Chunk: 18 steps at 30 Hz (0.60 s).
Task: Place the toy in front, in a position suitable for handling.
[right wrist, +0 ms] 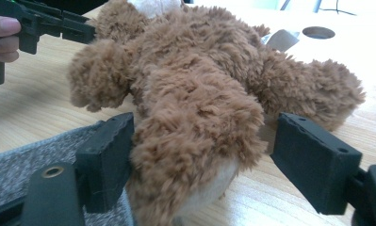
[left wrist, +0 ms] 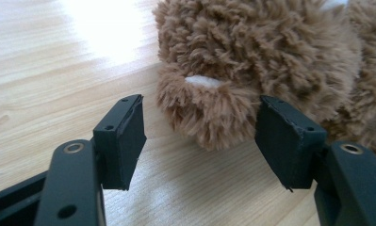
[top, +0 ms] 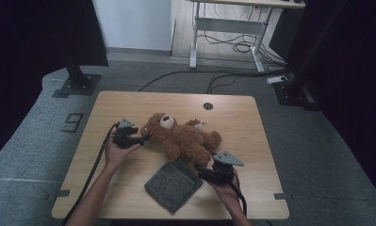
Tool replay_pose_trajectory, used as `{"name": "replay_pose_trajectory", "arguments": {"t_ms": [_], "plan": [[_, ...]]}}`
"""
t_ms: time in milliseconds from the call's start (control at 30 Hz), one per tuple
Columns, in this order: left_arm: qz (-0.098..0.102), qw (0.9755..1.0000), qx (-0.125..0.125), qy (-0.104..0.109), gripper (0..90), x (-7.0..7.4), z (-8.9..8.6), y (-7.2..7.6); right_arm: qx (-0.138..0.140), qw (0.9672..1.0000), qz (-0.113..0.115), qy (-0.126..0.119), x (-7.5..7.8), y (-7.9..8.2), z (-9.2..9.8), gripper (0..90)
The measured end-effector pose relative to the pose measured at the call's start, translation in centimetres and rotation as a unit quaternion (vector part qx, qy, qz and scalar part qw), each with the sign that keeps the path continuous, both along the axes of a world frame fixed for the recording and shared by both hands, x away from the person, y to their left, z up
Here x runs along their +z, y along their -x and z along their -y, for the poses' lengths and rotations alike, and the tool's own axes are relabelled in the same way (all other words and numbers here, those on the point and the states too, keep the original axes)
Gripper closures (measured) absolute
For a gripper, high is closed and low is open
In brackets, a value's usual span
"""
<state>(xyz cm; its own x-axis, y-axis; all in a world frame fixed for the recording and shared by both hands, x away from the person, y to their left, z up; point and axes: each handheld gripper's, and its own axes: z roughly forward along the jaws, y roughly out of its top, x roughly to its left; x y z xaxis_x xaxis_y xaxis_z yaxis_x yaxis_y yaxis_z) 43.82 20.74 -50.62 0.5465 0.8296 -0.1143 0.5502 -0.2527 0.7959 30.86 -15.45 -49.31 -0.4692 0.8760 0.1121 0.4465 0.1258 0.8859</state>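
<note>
The bear [left wrist: 270,61] runs off the top and right edges of the left gripper view, its face out of frame. In the right gripper view its foot covers part of the felt [right wrist: 30,165] (itself cut off at bottom left), and whether the right pad [right wrist: 313,160] touches fur is unclear.

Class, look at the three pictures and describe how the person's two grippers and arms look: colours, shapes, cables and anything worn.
Both the left gripper and the right gripper are black, each topped by a grey three-cornered plate. Each has two blocky black jaws with flat dark pads, held by metal-ringed screws. A black cable trails from the left gripper along the forearm; another trails from the right. The forearms are bare, with no sleeves or gloves in sight.
</note>
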Motion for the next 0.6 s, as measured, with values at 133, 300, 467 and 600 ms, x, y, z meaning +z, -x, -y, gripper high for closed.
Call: {"name": "replay_pose_trajectory", "arguments": {"t_ms": [133, 300, 467, 600], "plan": [[0.002, 1.0000, -0.008, 0.003, 45.3, -0.2, 0.1, -0.2, 0.003, 1.0000, -0.004, -0.005, -0.5, -0.6, 0.0, 28.5], [0.010, 0.9998, -0.015, 0.009, 75.2, 0.0, 0.9, 0.2, 0.012, 0.9999, -0.004, -0.003, -0.9, -1.0, 0.4, 45.9], [0.004, 0.9998, -0.019, 0.007, 82.9, 0.1, 1.0, 0.6, 0.014, 0.9999, -0.008, -0.002, -1.0, -1.1, 0.9, 53.8], [0.005, 0.9993, -0.033, 0.014, 83.7, 0.5, 0.7, 1.9, 0.003, 1.0000, -0.007, 0.003, -1.1, -1.4, 1.2, 56.8]]}}
